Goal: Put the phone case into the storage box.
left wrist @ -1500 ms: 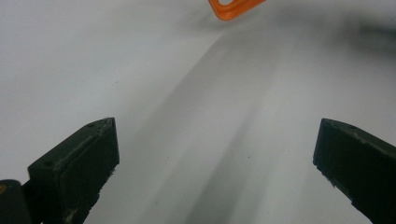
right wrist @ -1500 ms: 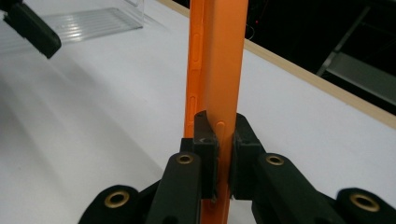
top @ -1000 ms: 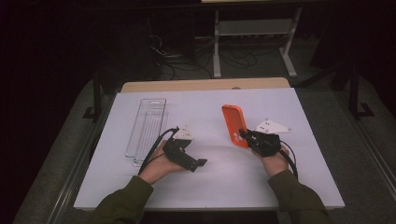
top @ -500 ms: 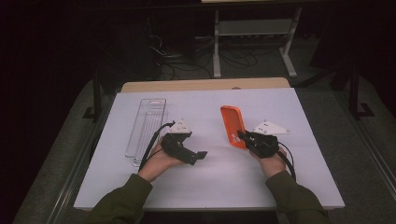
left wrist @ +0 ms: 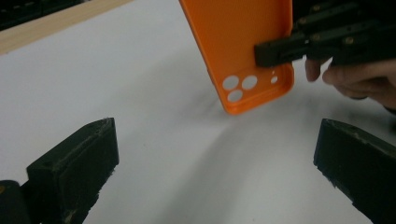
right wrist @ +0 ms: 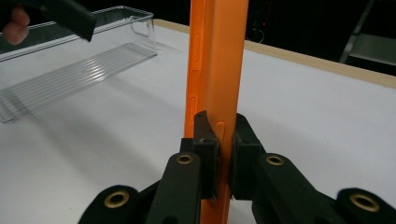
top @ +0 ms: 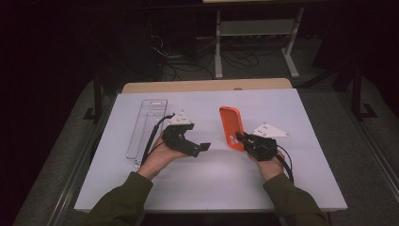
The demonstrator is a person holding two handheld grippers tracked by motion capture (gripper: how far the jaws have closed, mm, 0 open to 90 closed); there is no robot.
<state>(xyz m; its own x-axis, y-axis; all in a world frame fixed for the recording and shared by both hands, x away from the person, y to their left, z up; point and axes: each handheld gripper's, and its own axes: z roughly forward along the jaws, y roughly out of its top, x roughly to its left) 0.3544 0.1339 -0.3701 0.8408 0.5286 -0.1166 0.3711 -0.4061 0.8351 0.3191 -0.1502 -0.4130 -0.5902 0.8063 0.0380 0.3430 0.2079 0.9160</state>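
An orange phone case (top: 231,127) stands tilted on its long edge over the white table, camera holes toward the near end. My right gripper (top: 241,138) is shut on its near edge. In the right gripper view the two pads pinch the case's (right wrist: 215,70) side wall at the gripper (right wrist: 223,128). My left gripper (top: 205,147) hovers left of the case, pointing toward it, jaws wide apart with nothing between them. In the left gripper view its jaws (left wrist: 217,158) frame bare table, with the case (left wrist: 238,46) and the right gripper's fingers (left wrist: 280,49) beyond.
A clear plastic tray (top: 147,125) lies lengthwise at the table's left, also in the right gripper view (right wrist: 70,70). The white table top (top: 197,193) has a wooden strip (top: 207,85) along its far edge. Dark floor, cables and a metal stand lie behind.
My left gripper has risen and shifted away from the person, still open. The right gripper and the orange case have stayed about where they were.
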